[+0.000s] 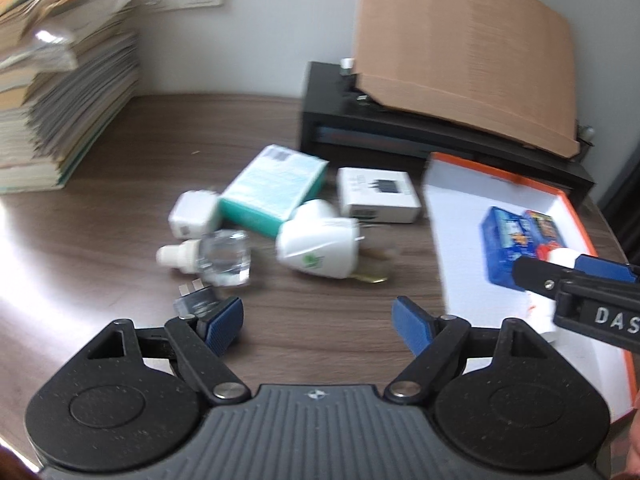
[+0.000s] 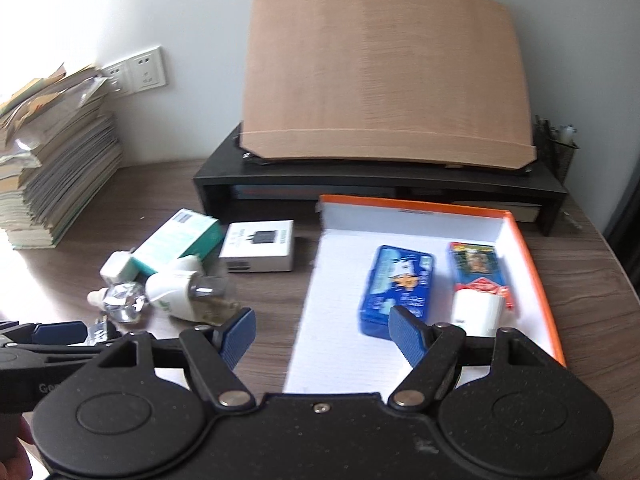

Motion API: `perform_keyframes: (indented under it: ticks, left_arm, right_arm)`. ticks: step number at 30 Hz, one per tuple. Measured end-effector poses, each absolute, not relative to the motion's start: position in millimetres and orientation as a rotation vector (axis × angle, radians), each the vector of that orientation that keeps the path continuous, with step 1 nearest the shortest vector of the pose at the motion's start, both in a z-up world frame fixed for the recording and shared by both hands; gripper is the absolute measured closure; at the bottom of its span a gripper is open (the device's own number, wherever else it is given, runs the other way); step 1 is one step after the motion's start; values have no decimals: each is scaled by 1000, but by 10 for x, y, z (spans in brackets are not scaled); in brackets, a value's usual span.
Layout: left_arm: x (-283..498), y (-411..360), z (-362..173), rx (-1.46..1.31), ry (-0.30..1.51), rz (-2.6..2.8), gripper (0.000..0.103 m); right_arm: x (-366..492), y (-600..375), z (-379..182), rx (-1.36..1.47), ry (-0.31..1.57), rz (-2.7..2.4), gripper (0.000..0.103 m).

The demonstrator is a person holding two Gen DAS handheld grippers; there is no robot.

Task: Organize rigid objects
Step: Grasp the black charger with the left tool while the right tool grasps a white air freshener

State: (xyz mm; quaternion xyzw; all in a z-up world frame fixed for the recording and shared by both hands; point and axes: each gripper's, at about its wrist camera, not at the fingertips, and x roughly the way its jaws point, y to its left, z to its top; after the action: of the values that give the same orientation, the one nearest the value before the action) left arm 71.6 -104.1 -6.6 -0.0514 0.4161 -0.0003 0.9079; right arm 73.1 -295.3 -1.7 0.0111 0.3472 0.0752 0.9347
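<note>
1. Here, the left gripper (image 1: 318,322) fills the lower middle of its own view with jaws spread wide and nothing between them, above bare wooden table (image 1: 312,340).
2. The right gripper (image 2: 322,330) likewise stands wide and empty in the lower middle of its view, over the near edge of the orange-rimmed box (image 2: 536,264).
3. Inside the box, right of centre in the right wrist view, lie a blue tin (image 2: 396,288), a red and blue packet (image 2: 478,270) and a white bottle (image 2: 476,312) just beside the packet.
4. Left of the box, a loose cluster sits mid-frame: a teal carton (image 1: 276,188), a white charger box (image 1: 378,194), a white plug-in device (image 1: 316,244), a clear glass bottle (image 1: 224,258) and a small white adapter (image 1: 192,214).
5. A stack of papers (image 1: 60,92) stands at upper left; a cardboard sheet (image 2: 384,76) leans on a black shelf riser (image 2: 380,188) at the top.
</note>
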Motion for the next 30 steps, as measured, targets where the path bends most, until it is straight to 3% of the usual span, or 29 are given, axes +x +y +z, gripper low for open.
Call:
perform_keyframes:
  ticks: [20, 25, 30]
  left_arm:
    - [732, -491, -514, -136, 872, 165, 19]
    - [860, -495, -579, -127, 870, 161, 35]
    - [911, -472, -591, -102, 853, 143, 66]
  right_arm:
    - [777, -2658, -210, 10, 762, 203, 16]
    - [835, -2617, -232, -3, 765, 226, 16]
    - [903, -2521, -226, -52, 731, 332, 16]
